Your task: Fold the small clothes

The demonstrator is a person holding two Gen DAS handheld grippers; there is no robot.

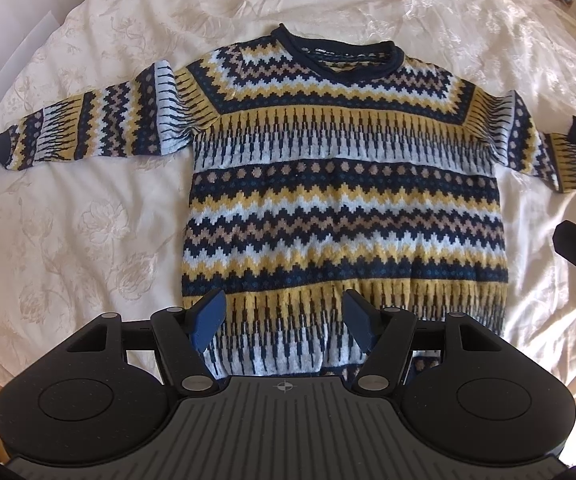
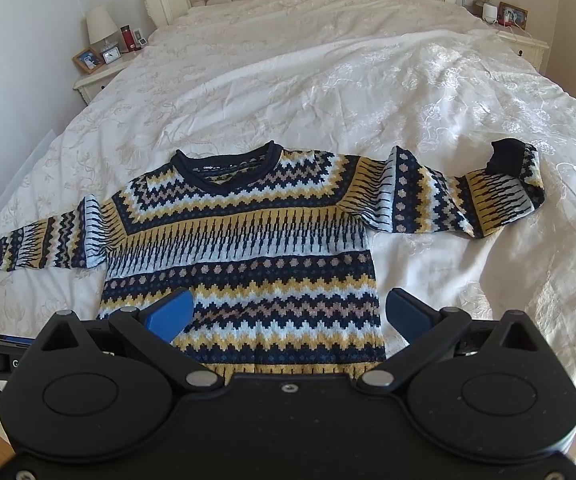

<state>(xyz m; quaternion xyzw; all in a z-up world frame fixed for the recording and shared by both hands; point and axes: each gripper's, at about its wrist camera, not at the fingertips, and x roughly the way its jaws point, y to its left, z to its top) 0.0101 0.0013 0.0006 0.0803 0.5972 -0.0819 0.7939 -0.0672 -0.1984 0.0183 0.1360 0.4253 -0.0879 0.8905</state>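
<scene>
Left gripper (image 1: 284,322): blue pads spread apart, empty, hovering over the hem of a navy, yellow and pale-blue zigzag knitted sweater (image 1: 343,184). Right gripper (image 2: 288,312): likewise spread and empty, over the sweater's lower right side. Sweater: flat, face up on a cream embroidered bedspread (image 2: 327,88) ahead of both grippers, sleeves out (right cuff (image 2: 505,156) curled back). Folding: none visible yet; sleeves and body all remain.
</scene>
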